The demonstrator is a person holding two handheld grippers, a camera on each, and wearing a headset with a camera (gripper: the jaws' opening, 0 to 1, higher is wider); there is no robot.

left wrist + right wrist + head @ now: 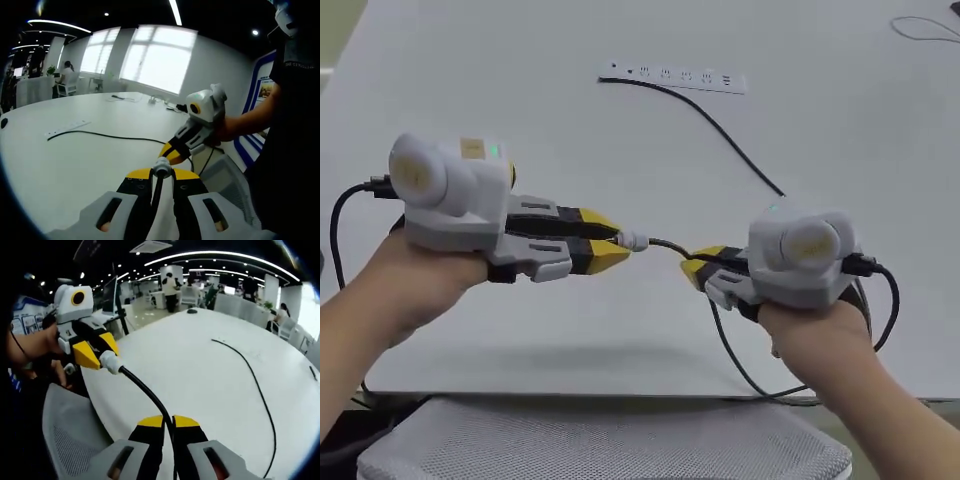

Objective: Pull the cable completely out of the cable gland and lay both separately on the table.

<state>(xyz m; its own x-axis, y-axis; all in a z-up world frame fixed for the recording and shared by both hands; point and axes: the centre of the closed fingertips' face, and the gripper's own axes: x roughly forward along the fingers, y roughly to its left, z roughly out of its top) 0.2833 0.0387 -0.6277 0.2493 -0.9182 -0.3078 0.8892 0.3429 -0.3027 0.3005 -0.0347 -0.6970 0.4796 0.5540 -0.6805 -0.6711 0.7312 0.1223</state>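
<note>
Gland (161,166): white, round, pinched by left tool (161,175) | cable (145,387): black, pinched by right tool (168,421)

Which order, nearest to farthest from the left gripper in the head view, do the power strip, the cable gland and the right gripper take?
1. cable gland, held in the fingers of the left gripper.
2. right gripper, just to the right, shut on the cable.
3. power strip, far back on the table.
</note>
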